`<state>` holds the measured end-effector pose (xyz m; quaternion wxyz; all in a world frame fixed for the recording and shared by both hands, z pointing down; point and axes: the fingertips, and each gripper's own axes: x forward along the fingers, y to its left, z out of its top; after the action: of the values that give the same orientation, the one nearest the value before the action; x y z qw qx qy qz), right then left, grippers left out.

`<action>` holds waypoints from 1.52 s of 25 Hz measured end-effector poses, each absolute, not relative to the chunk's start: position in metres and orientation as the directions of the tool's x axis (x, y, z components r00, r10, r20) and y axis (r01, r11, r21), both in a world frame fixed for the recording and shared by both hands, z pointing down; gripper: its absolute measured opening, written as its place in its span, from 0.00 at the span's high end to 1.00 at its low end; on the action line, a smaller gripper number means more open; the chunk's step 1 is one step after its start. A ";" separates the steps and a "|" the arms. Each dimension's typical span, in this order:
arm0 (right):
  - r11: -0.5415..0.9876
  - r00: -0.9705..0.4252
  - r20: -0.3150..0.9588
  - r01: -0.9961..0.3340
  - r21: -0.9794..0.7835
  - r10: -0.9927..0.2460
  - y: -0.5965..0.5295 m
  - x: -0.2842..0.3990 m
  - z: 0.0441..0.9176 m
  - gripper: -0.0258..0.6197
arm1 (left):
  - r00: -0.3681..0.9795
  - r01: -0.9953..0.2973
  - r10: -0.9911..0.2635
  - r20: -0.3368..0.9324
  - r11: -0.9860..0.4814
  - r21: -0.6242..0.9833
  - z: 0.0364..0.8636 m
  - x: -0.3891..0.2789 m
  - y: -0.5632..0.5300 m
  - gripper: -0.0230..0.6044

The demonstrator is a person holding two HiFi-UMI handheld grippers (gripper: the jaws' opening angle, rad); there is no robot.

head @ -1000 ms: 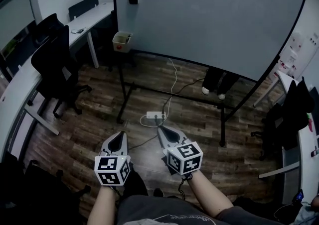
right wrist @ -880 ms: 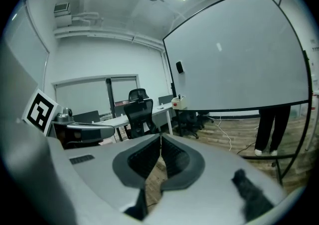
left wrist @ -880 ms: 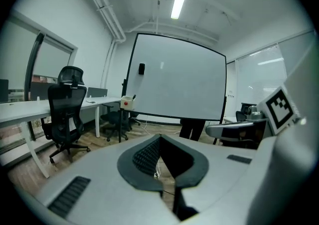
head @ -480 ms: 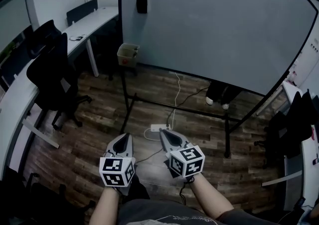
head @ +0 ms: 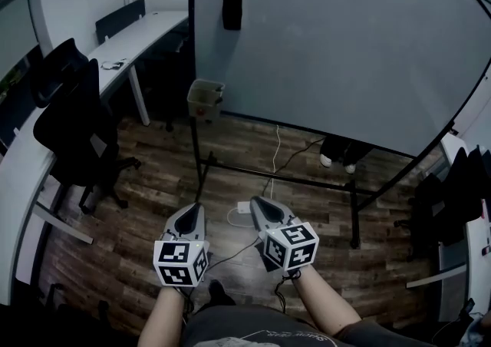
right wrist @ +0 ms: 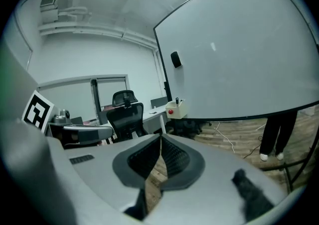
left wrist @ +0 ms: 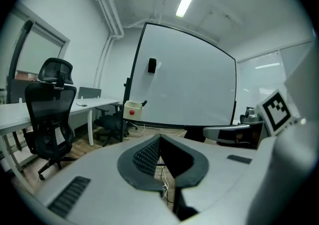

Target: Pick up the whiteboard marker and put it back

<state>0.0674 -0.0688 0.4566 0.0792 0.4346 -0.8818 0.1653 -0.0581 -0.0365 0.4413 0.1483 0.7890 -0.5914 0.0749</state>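
A large whiteboard point(head: 337, 38) on a wheeled stand fills the upper right of the head view. A small cream box point(head: 205, 97) with a red dot hangs at its lower left corner. In the left gripper view a dark marker point(left wrist: 144, 103) sticks out of this box point(left wrist: 132, 110); the right gripper view shows the same marker point(right wrist: 178, 101). A black eraser point(head: 232, 12) clings to the board. My left gripper point(head: 192, 208) and right gripper point(head: 256, 201) are held side by side low over the floor, well short of the box. Both are shut and hold nothing.
A black office chair point(head: 73, 119) and a long white desk point(head: 115, 50) stand at the left. A power strip point(head: 245, 206) and cables lie on the wooden floor by the stand's legs point(head: 354, 223). A person's legs point(head: 337, 155) show behind the board. Another chair point(head: 460, 192) is at the right.
The whole view has closed in on the whiteboard: board, box and eraser sit larger and further right. Both grippers travelled forward together, still shut and side by side.
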 end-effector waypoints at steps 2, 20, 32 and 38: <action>0.558 -0.598 0.278 -0.801 -0.216 -0.752 -0.080 0.058 0.453 0.92 | 0.299 -0.953 -0.910 0.286 -0.267 0.145 0.440 -0.069 -0.048 0.94; 0.476 -0.524 0.249 -0.849 -0.230 -0.815 -0.157 0.024 0.453 0.92 | 0.353 -0.935 -0.889 0.291 -0.326 0.136 0.445 -0.110 -0.123 0.94; 0.552 -0.591 0.219 -0.805 -0.215 -0.776 -0.263 0.006 0.438 0.92 | 0.284 -0.957 -0.924 0.258 -0.256 0.136 0.430 -0.126 -0.217 0.94; 0.599 -0.629 0.200 -0.777 -0.193 -0.751 -0.319 -0.013 0.437 0.92 | 0.247 -0.967 -0.932 0.264 -0.219 0.134 0.433 -0.137 -0.266 0.94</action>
<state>-0.0131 -0.3187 0.4370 0.0490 0.4278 -0.8929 0.1318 -0.1365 -0.2662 0.4333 0.1357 0.7780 -0.6101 0.0635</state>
